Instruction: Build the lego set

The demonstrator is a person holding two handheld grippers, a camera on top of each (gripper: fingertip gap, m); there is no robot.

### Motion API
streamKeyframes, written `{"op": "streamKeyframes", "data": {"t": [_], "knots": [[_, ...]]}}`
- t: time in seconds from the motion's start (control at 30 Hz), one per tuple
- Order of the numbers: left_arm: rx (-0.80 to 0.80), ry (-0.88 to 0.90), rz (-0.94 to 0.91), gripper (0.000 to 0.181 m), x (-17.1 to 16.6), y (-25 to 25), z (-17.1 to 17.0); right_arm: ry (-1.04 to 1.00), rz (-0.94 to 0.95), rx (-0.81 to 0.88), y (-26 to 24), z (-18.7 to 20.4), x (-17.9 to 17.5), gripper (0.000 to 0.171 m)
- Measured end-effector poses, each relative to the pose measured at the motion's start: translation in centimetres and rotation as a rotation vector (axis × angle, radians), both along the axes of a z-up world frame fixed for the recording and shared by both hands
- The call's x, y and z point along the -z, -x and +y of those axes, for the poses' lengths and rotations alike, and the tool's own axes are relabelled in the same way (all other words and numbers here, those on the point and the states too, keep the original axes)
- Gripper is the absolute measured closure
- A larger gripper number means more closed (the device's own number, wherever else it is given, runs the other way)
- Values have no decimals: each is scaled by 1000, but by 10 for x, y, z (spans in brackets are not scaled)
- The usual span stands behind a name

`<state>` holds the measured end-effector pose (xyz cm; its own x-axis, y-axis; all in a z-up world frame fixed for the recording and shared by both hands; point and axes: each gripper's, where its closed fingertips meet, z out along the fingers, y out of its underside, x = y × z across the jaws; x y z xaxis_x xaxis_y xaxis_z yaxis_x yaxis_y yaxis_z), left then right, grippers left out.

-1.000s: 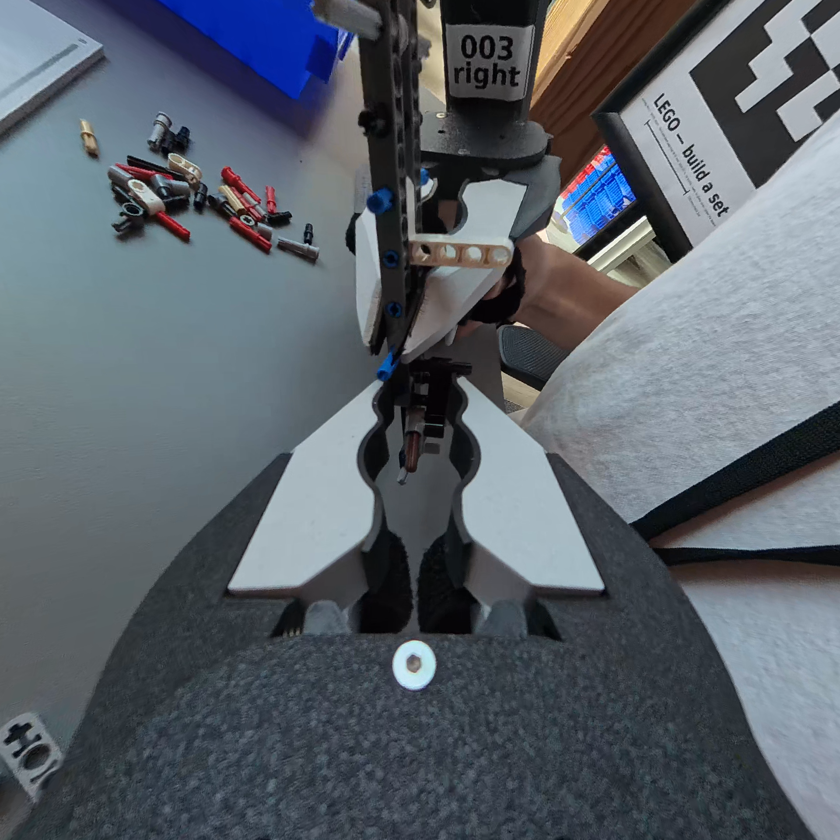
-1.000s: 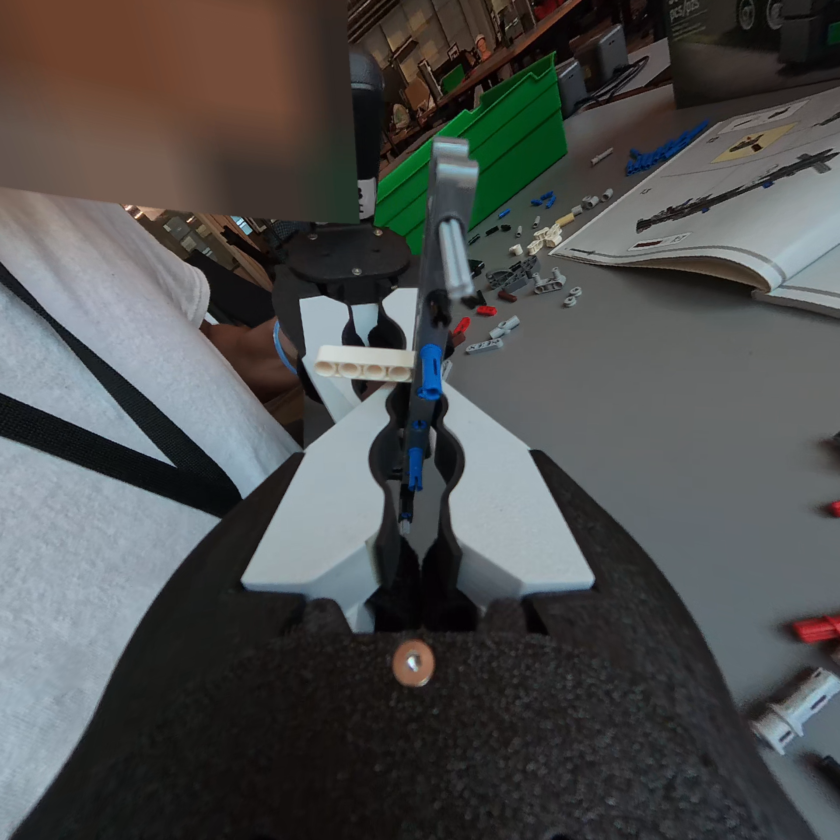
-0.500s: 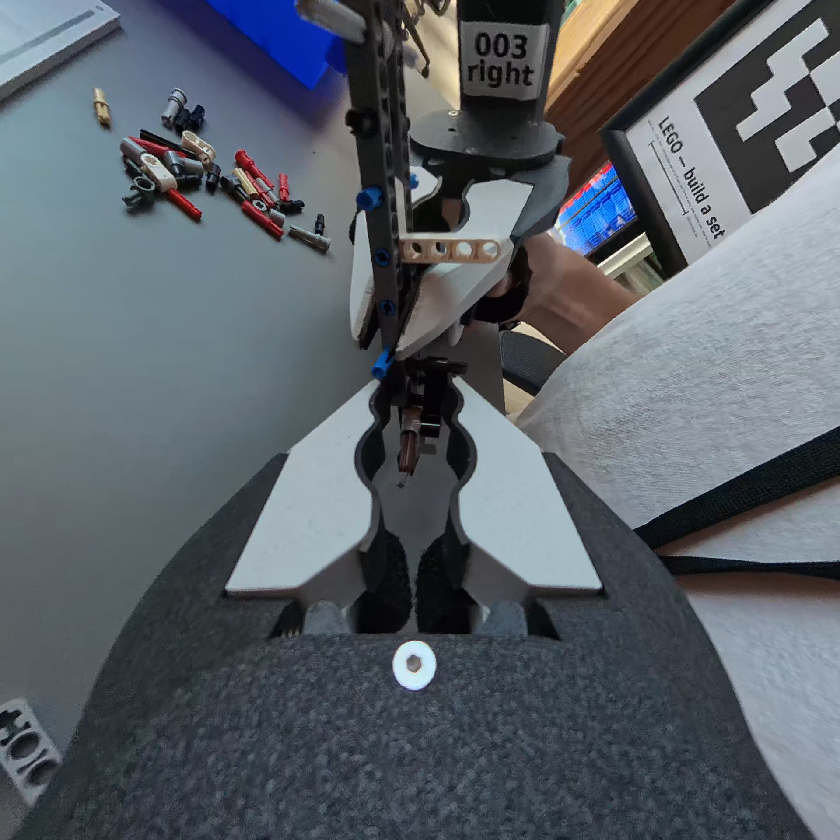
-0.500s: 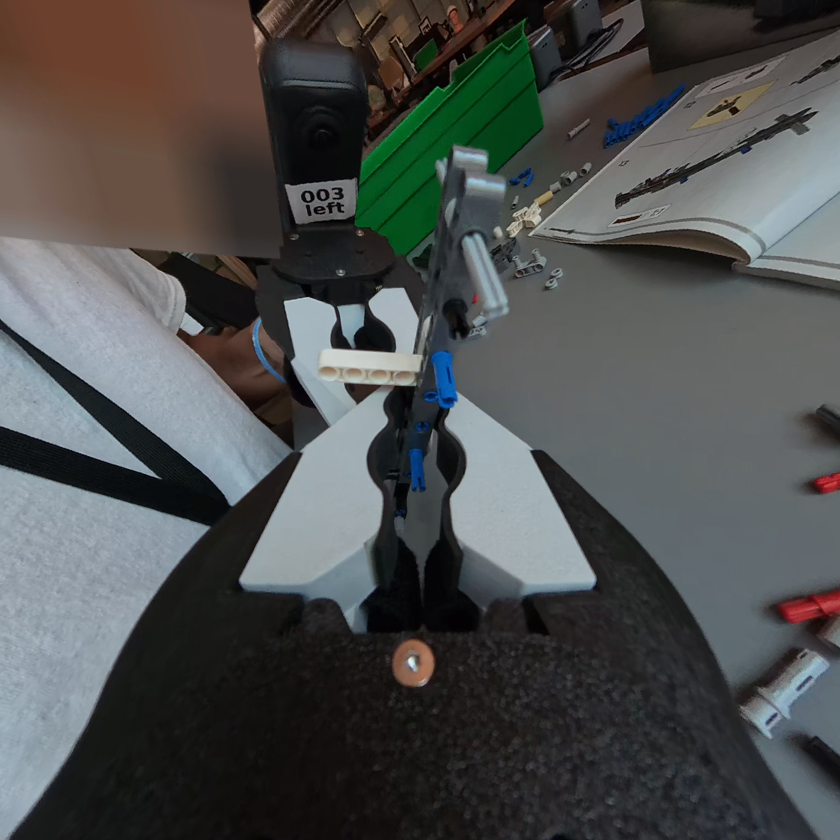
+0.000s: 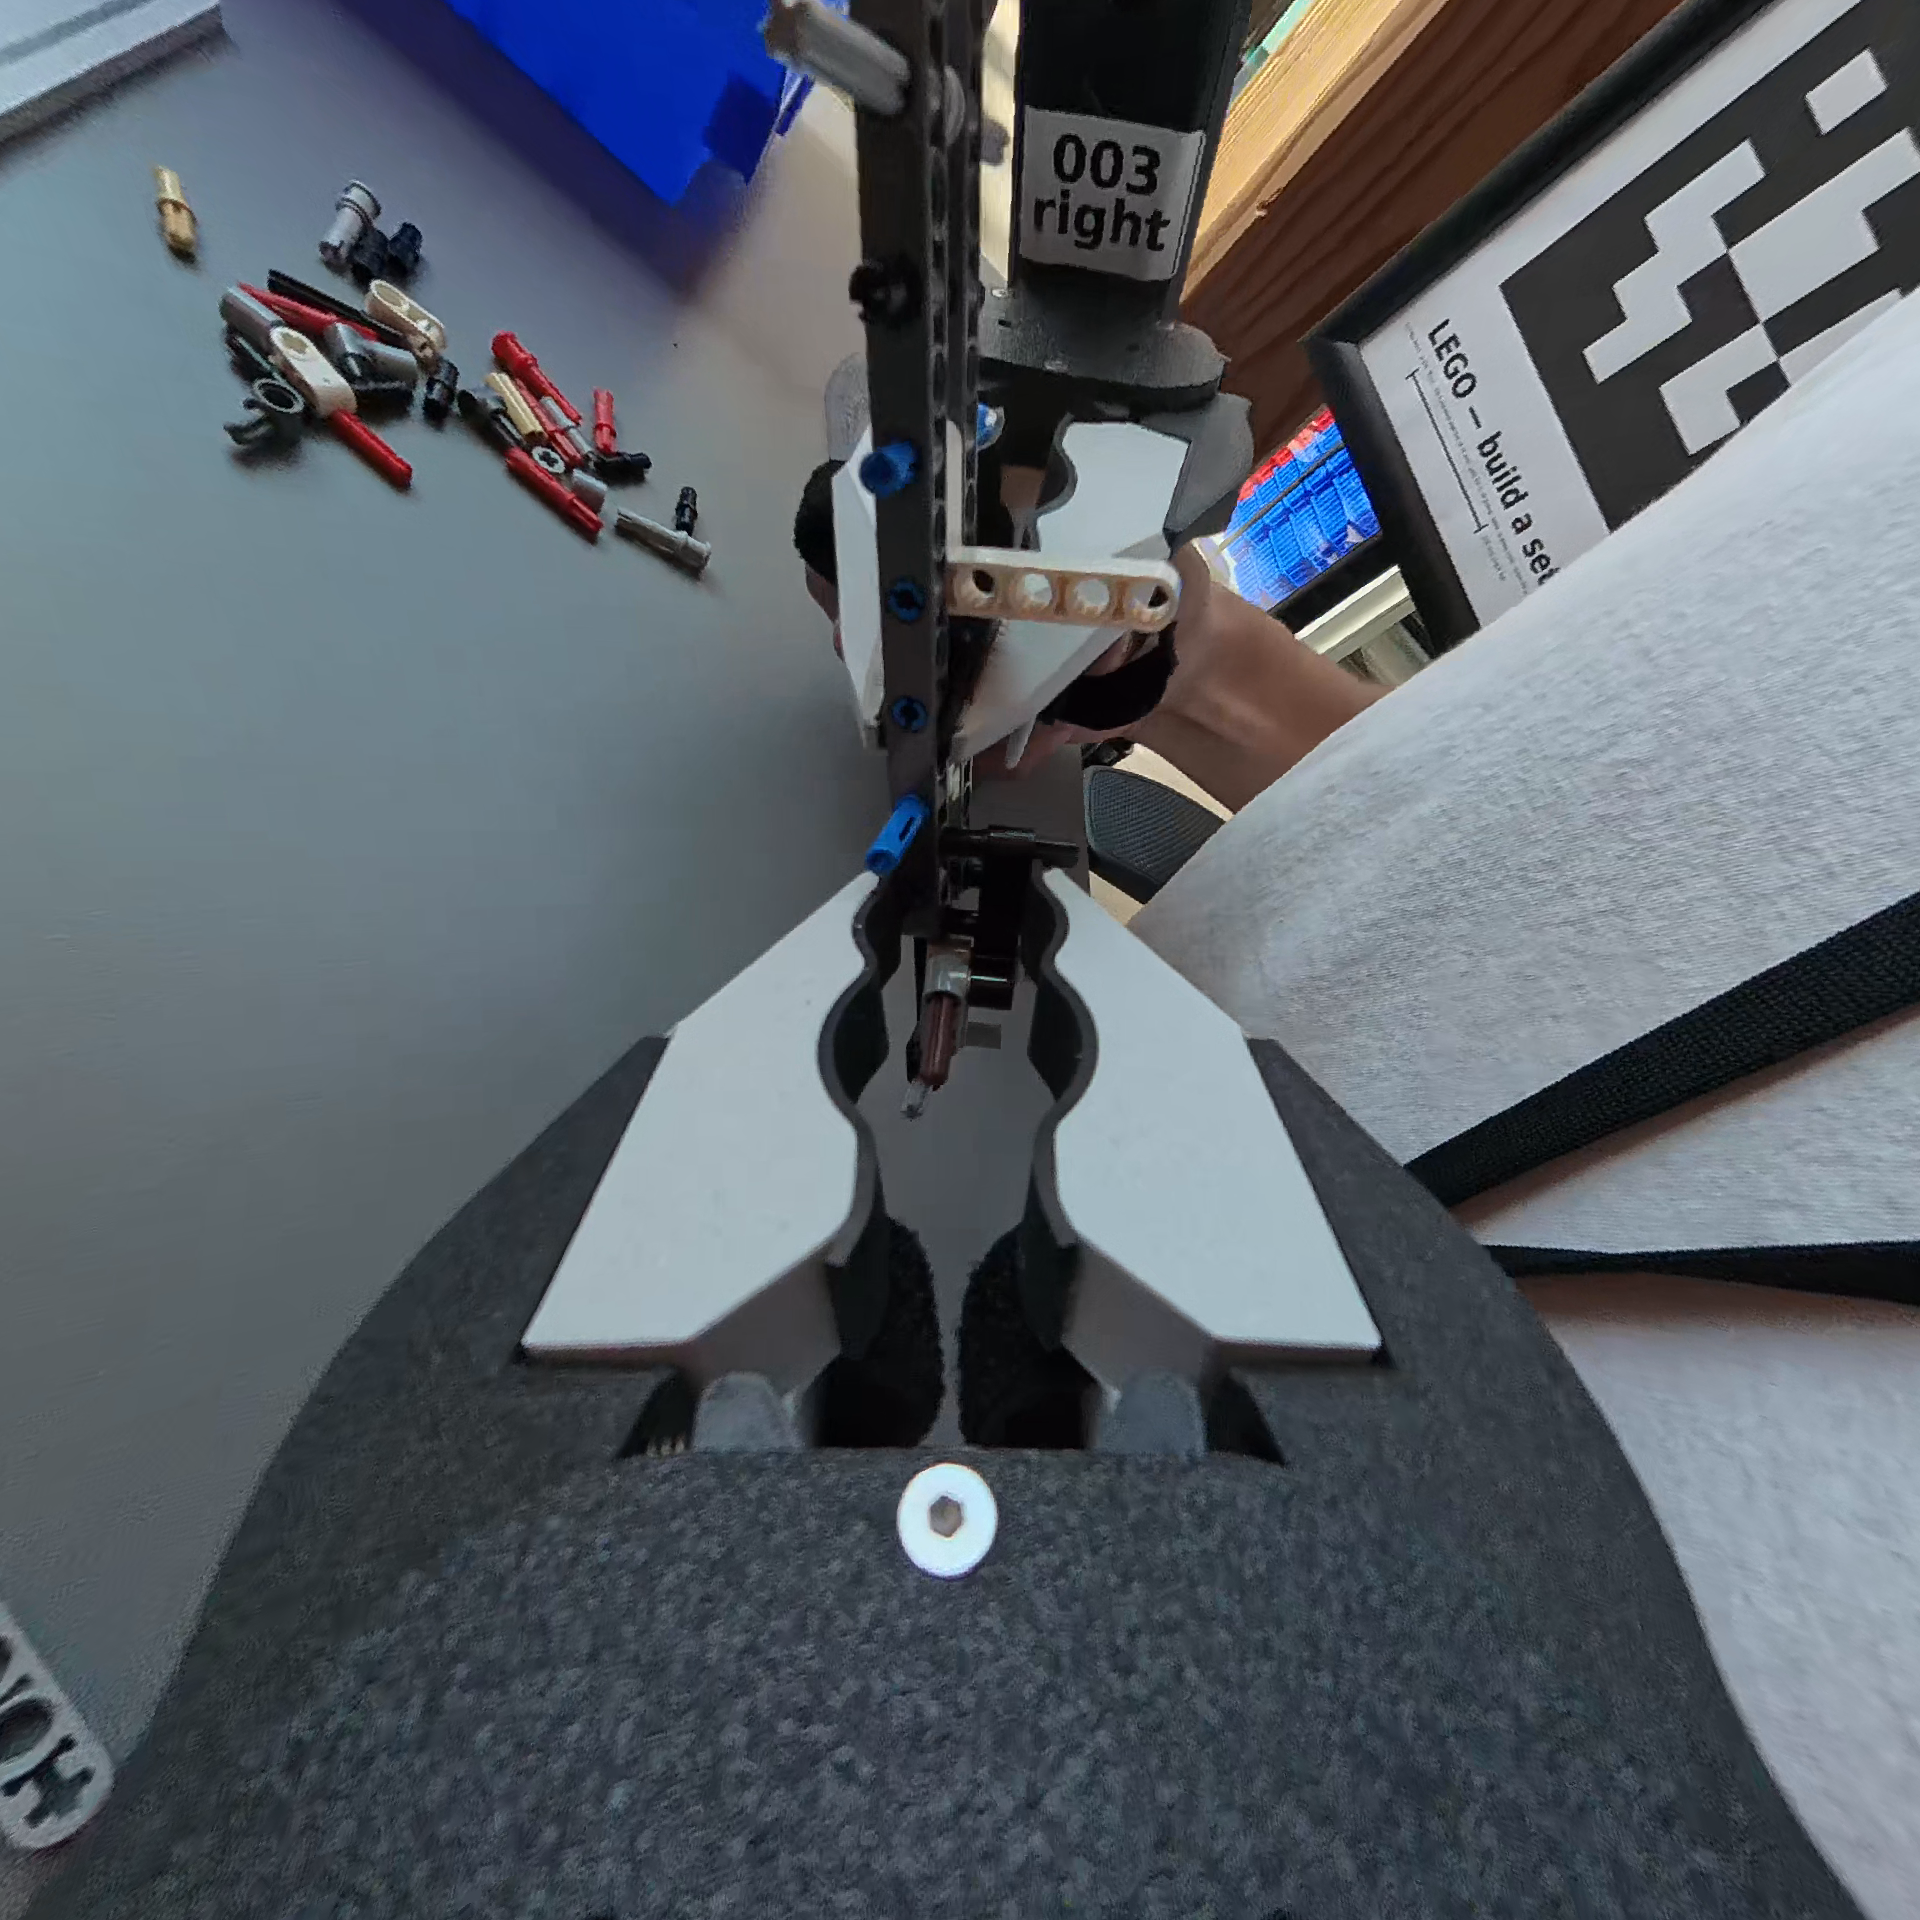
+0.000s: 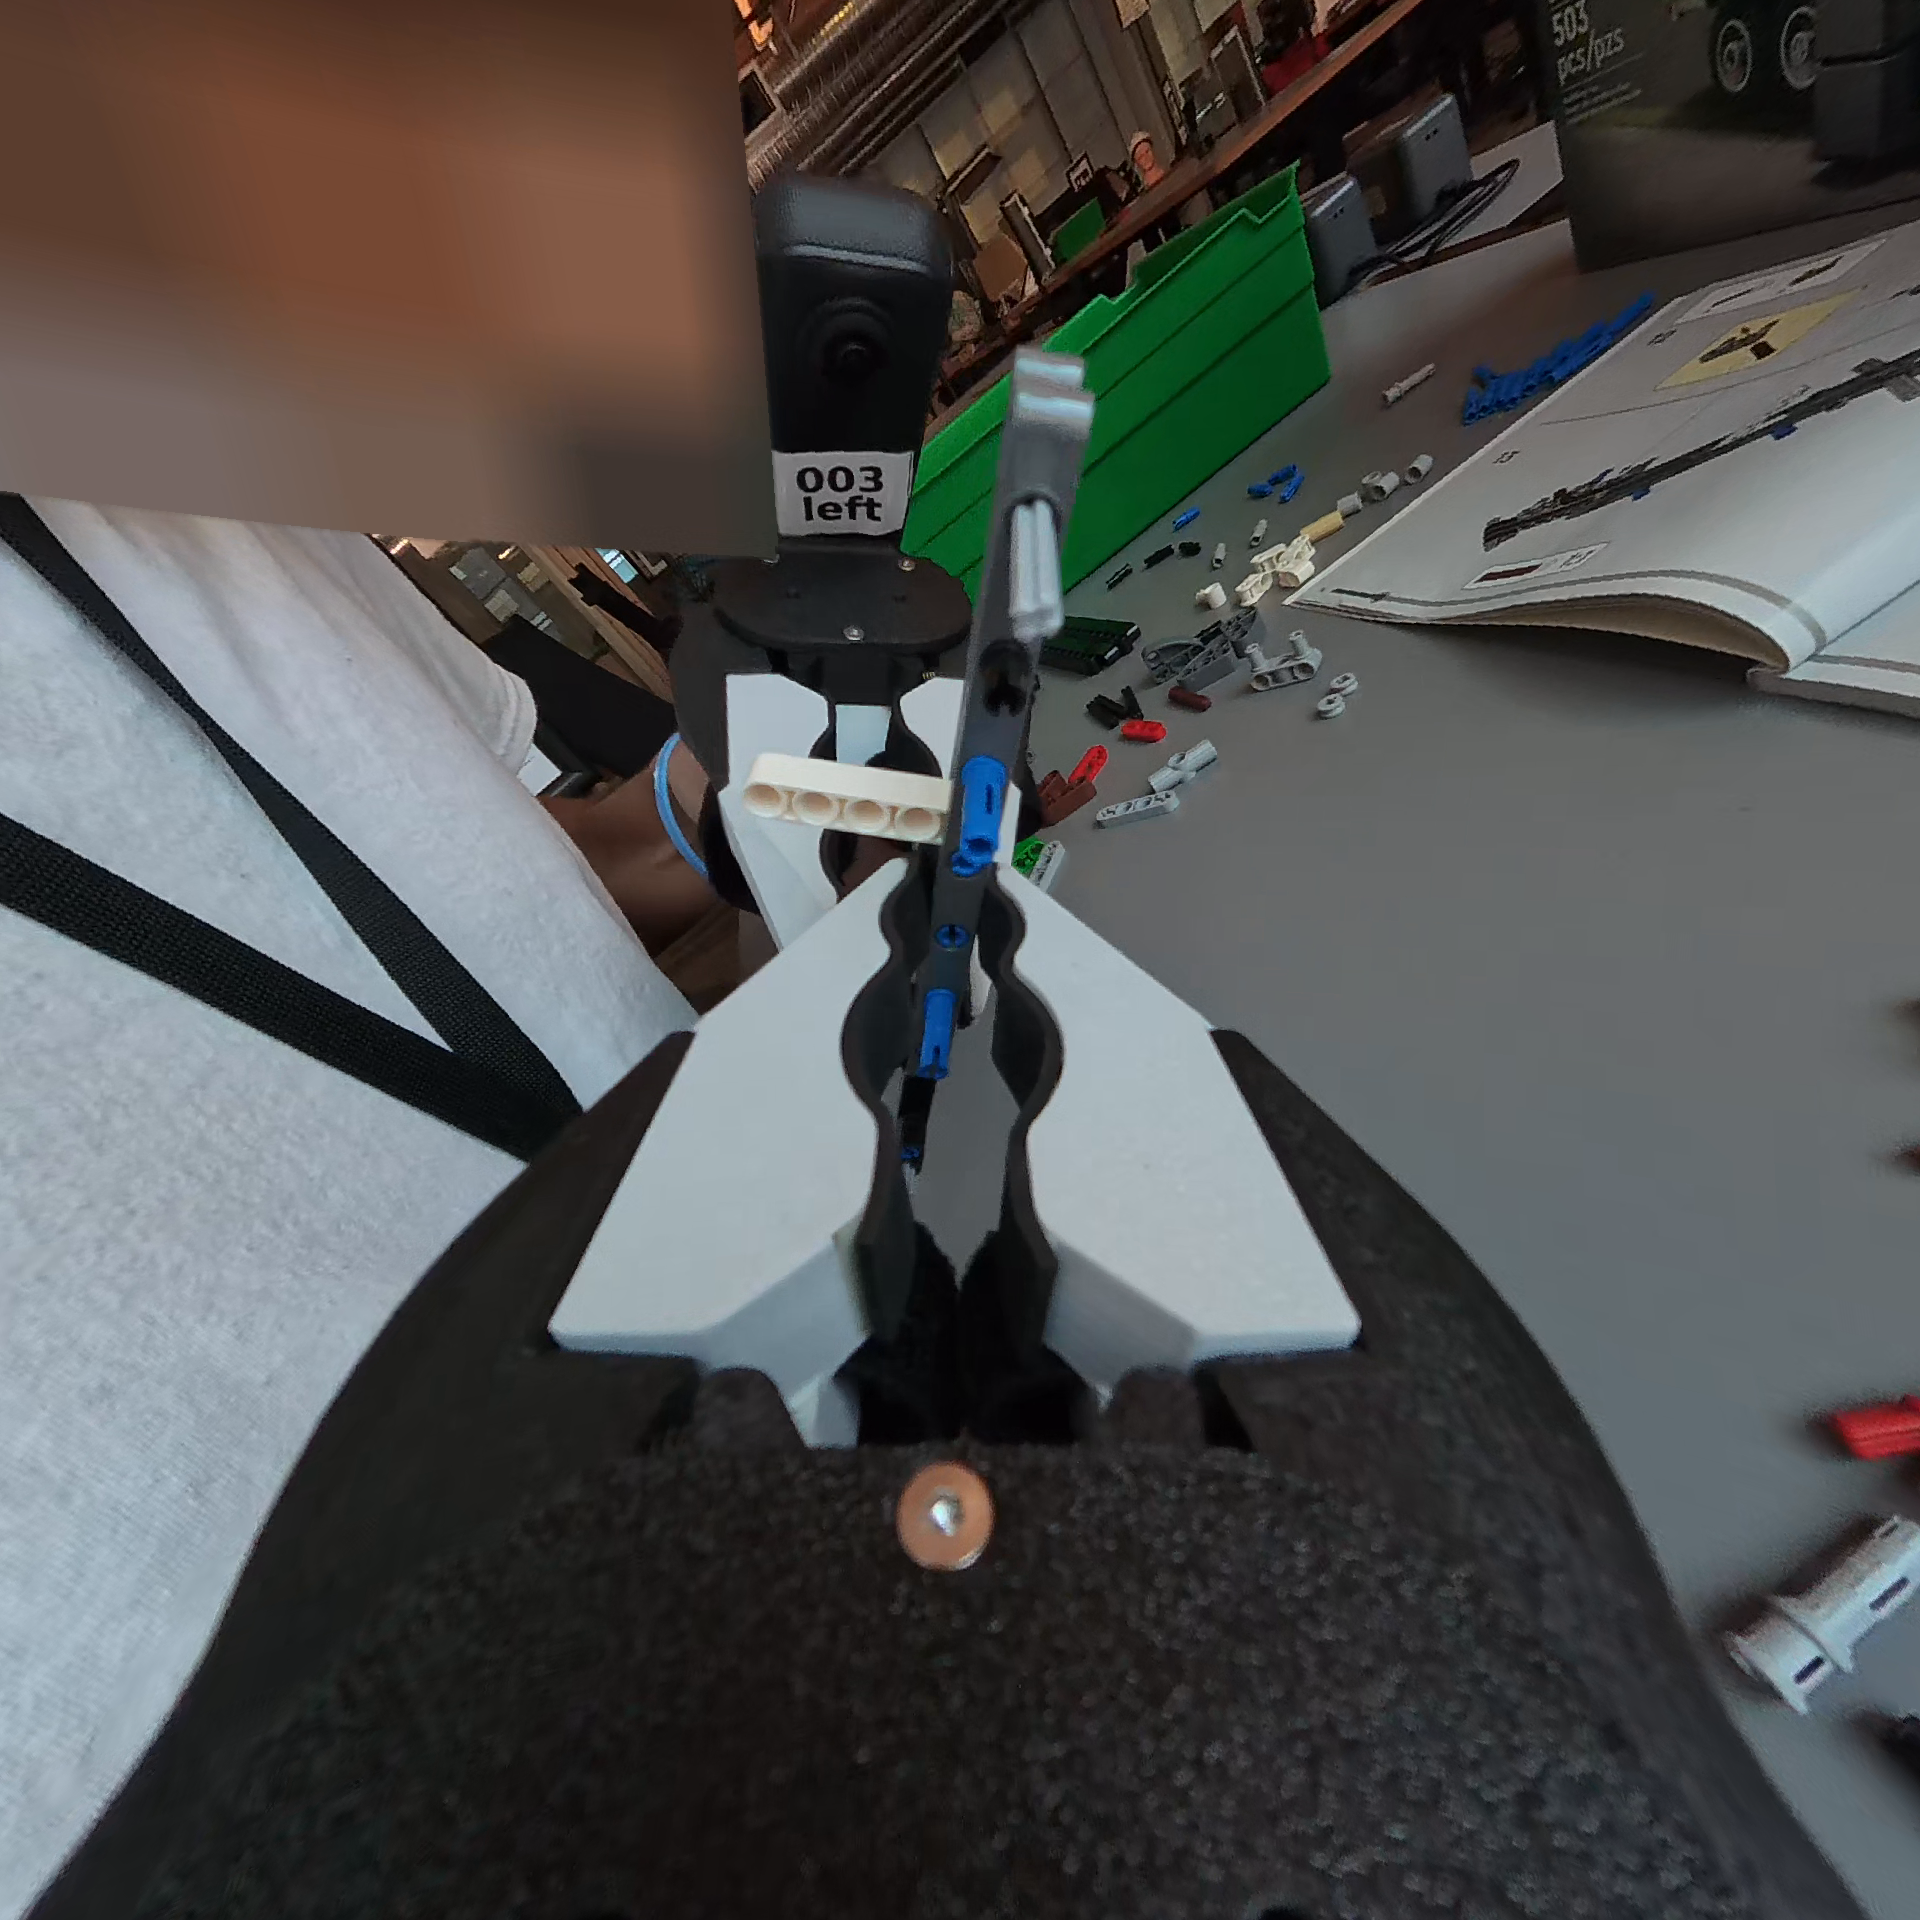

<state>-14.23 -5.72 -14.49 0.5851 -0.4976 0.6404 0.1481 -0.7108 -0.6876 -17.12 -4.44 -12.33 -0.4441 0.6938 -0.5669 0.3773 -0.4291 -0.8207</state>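
Observation:
A long dark lego beam assembly (image 5: 914, 416) stands upright over the grey table (image 5: 364, 831). It carries blue pins (image 5: 894, 831), a grey axle (image 5: 831, 52) at the top and a cream beam (image 5: 1060, 597) sticking out sideways. My left gripper (image 5: 961, 894) is shut on its lower end, where black and brown parts (image 5: 977, 966) sit between the fingers. My right gripper (image 6: 956, 883) faces it and is shut on the same dark beam (image 6: 997, 665) higher up, just below the cream beam (image 6: 842, 810). The two grippers' tips almost meet.
Loose pins and connectors (image 5: 416, 384) lie by a blue bin (image 5: 623, 83). More parts (image 6: 1226, 644), a green bin (image 6: 1143, 395) and an open instruction booklet (image 6: 1610, 540) lie on the other side. A person's white shirt (image 5: 1558, 831) is close beside both grippers. Left and right tips are no more than a few centimetres apart.
Both grippers kept their hold on the assembly. It tilted a little and came back near upright. The left gripper's camera dropped into the right wrist view.

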Motion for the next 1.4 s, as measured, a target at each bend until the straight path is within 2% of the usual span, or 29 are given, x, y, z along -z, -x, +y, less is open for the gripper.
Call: {"op": "streamKeyframes", "data": {"t": [0.17, 0.27, 0.5, 0.57, 0.63, 0.7, 0.87, 0.97, 1.03, 1.3, 1.4], "knots": [[22, 47, -53, 161, 2, 0, -1, -10, -13, -7, 2, 0, 2, 166], [-23, 22, 49, 160, 6, 5, 3, 4, -66, 11, 7, 5, 8, 165], [-255, -39, 330, 160, 19, 17, 14, -40, -166, 162, 0, 8, 13, 131], [-332, -59, 388, 159, 18, 21, 17, -105, -217, 308, 1, 19, 16, 145], [-388, -81, 456, 159, 17, 29, 18, -78, -223, 446, -4, 36, 11, 146], [-428, -91, 506, 159, 16, 38, 18, -1, -234, 400, -7, 23, 7, 149], [-444, -129, 612, 160, 15, 38, 20, 43, -262, 367, 7, -4, 12, 156], [-441, -158, 668, 160, 14, 34, 20, 34, -296, 403, 8, 1, 17, 166], [-439, -161, 650, 160, 15, 28, 20, 23, -308, 399, 9, -1, 19, 164], [-471, -248, 892, 160, 16, 30, 21, -67, -343, 491, 7, 2, 26, 167], [-488, -284, 946, 160, 17, 28, 23, -41, -355, 523, 5, 4, 29, 168]]}}
